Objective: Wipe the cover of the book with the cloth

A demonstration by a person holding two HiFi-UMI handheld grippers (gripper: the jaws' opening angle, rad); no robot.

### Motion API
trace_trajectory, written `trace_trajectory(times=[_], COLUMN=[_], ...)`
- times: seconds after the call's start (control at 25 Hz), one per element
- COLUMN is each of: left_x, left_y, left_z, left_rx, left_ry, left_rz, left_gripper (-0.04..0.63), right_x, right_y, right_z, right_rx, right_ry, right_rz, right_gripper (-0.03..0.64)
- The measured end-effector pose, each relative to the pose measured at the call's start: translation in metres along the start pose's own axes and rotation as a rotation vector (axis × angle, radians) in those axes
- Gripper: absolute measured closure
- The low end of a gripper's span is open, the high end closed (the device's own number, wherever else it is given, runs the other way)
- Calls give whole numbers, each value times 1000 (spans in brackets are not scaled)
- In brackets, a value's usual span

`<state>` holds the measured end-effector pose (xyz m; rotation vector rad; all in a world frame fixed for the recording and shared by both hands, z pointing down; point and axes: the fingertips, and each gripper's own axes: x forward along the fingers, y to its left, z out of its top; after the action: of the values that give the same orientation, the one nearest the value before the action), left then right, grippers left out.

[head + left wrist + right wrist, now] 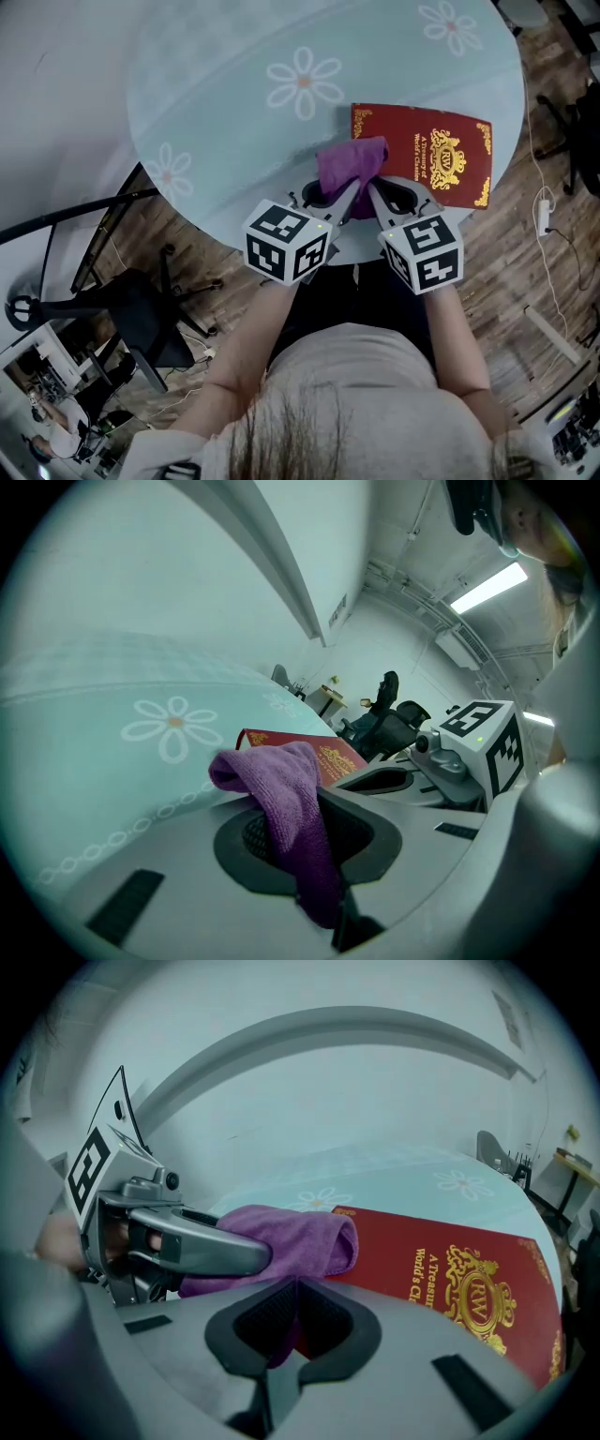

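A red book (441, 155) with gold print lies closed near the front right edge of the round table (216, 122). A purple cloth (350, 161) is bunched over the book's left end. My left gripper (348, 194) and right gripper (373, 194) sit side by side just in front of it, each shut on a part of the cloth. In the left gripper view the cloth (281, 785) hangs pinched in the left gripper (314, 817), with the book (333, 754) behind. In the right gripper view the right gripper (292, 1290) nips a purple fold, and the cloth (305, 1235) rests against the book (459, 1274).
The table wears a pale teal cover with white flowers. A black chair (141, 314) stands on the wooden floor at the lower left. A white cable and power strip (543, 216) lie on the floor at the right. The table's front edge is right under the grippers.
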<state>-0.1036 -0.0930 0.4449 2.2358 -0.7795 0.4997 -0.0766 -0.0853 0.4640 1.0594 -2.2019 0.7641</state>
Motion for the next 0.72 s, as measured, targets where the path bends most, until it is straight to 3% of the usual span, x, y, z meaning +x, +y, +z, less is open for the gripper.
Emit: trace_trajectory(times=[0.72], left_x=[-28], left_y=[15], left_z=[6], left_rx=[-13], left_ry=[-51], left_rz=[-11], left_gripper=[531], right_x=[7], right_y=[23], right_z=[19], right_rx=[-20], right_ry=[-29], right_rz=[-6], right_gripper=[592])
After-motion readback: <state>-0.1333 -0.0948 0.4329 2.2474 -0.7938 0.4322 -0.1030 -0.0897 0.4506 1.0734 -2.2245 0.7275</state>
